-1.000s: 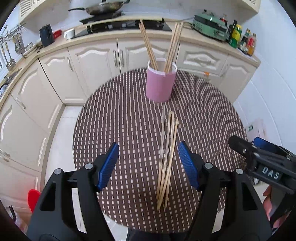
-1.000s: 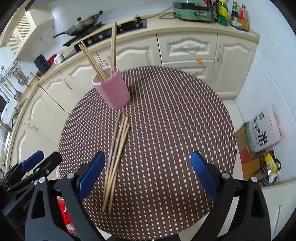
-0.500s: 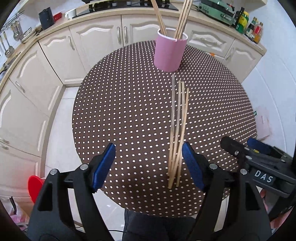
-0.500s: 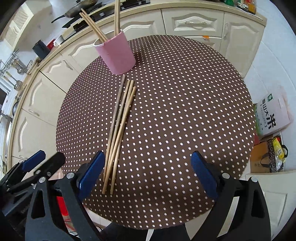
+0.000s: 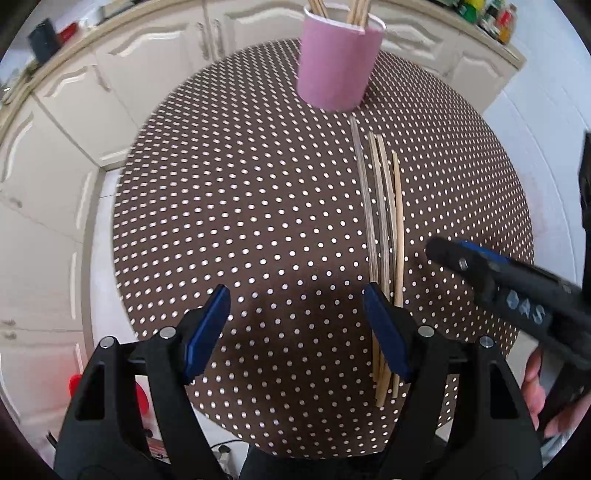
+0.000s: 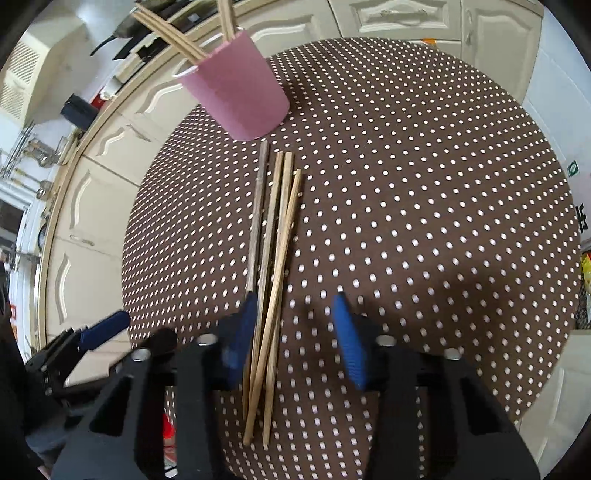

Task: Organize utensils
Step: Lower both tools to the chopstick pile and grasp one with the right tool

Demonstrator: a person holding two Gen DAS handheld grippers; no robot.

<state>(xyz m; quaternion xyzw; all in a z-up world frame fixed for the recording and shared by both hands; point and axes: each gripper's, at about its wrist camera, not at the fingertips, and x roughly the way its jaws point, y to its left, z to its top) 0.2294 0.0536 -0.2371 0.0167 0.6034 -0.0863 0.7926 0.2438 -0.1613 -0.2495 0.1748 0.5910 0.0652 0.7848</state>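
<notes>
Several wooden chopsticks (image 5: 384,229) lie side by side on the round brown polka-dot table (image 5: 240,206), pointing toward a pink cup (image 5: 338,62) that holds more chopsticks. The loose chopsticks also show in the right wrist view (image 6: 275,240), below the pink cup (image 6: 240,96). My left gripper (image 5: 297,325) is open and empty, its right finger over the chopsticks' near ends. My right gripper (image 6: 293,328) is open low over the near part of the chopsticks, which lie between the fingers close to the left one. It also shows in the left wrist view (image 5: 517,291).
Cream kitchen cabinets (image 5: 110,74) and a counter curve behind the table. Bottles (image 5: 498,22) stand at the far right of the counter. The table edge (image 6: 406,465) is close below both grippers. The left gripper shows at the lower left of the right wrist view (image 6: 92,332).
Both grippers have dropped lower and moved in toward the table. The right gripper has shifted left over the loose chopsticks and narrowed its opening. The chopsticks have not moved.
</notes>
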